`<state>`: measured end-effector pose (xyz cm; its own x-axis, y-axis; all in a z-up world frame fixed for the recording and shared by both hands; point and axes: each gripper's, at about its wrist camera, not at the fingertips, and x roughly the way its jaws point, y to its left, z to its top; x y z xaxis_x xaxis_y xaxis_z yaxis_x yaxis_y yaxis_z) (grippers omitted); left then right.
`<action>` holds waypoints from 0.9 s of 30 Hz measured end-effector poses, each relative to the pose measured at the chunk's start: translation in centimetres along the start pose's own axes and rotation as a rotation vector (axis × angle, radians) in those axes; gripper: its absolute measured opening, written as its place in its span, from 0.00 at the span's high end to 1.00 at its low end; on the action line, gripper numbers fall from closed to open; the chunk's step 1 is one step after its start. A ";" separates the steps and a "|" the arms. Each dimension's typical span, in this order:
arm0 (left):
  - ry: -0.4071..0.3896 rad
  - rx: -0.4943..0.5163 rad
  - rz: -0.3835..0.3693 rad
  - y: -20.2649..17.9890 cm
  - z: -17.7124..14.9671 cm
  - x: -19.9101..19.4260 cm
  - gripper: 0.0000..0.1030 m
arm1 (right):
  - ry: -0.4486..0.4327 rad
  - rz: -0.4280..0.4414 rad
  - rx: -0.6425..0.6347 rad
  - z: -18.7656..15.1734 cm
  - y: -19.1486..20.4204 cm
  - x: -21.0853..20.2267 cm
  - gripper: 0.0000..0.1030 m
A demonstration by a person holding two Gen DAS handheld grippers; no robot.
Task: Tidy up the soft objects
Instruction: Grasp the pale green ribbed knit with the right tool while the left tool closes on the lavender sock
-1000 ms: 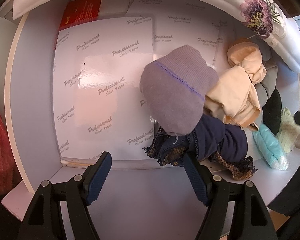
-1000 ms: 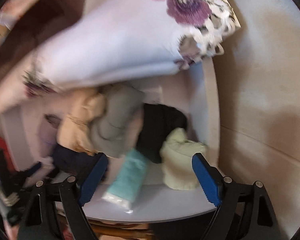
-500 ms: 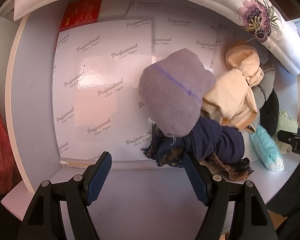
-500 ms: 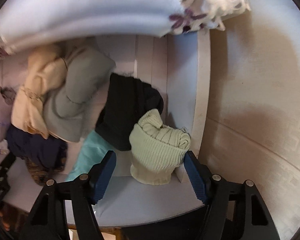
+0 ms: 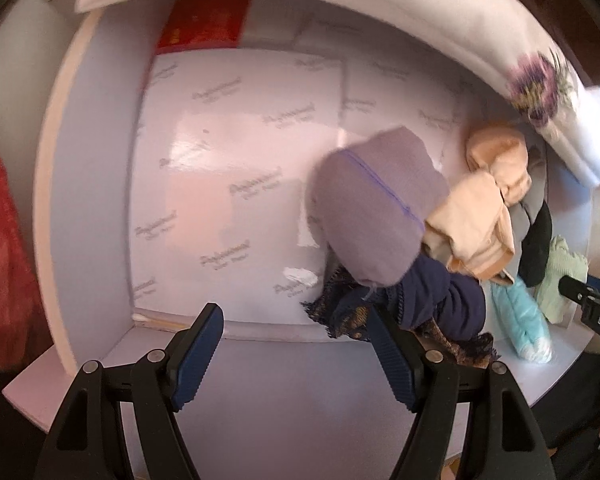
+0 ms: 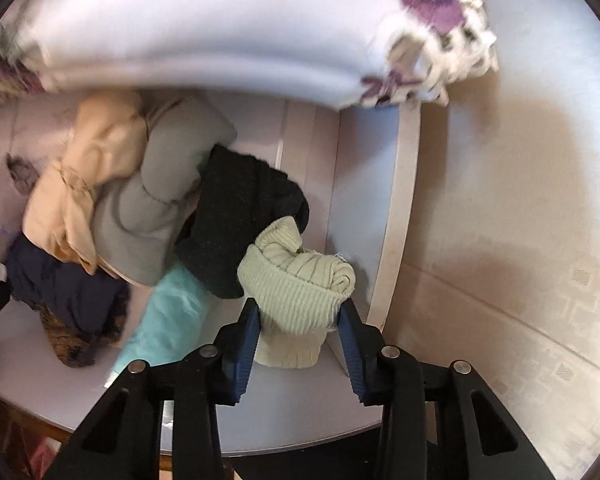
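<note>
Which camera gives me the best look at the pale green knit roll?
The right wrist view: the pale green knit roll sits centred, ribbing clear, between the closing right gripper. The left wrist view shows only a sliver at the far right edge, behind the black bundle.

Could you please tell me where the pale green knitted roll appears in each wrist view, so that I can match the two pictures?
Left wrist view: the pale green knitted roll lies at the far right edge, beside the black bundle.
Right wrist view: the roll sits low at centre, between the pads of the closing right tool.
Shared landmark: the turquoise roll, just left of it in both.
</note>
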<state>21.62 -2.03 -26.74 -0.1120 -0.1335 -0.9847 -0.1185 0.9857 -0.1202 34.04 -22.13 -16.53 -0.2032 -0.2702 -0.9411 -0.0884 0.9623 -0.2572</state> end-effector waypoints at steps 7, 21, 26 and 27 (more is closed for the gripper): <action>-0.045 -0.069 -0.046 2.1 0.7 -1.8 0.37 | -0.121 0.058 0.046 0.2 -1.4 -3.5 0.63; -0.178 0.157 0.031 -2.7 1.7 -4.2 0.42 | -0.157 0.326 -0.060 0.0 3.2 -6.4 0.63; -0.197 0.202 0.019 -3.9 1.9 -4.7 0.42 | -0.135 0.339 -0.039 1.0 2.6 -5.0 0.62; -0.195 0.202 0.012 -4.0 2.0 -4.8 0.42 | -0.132 0.340 -0.037 1.2 2.2 -4.7 0.62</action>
<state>24.58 -5.15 -21.81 0.0817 -0.1191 -0.9895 0.0827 0.9902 -0.1123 35.98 -18.76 -12.96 -0.0992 0.0738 -0.9923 -0.0728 0.9940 0.0812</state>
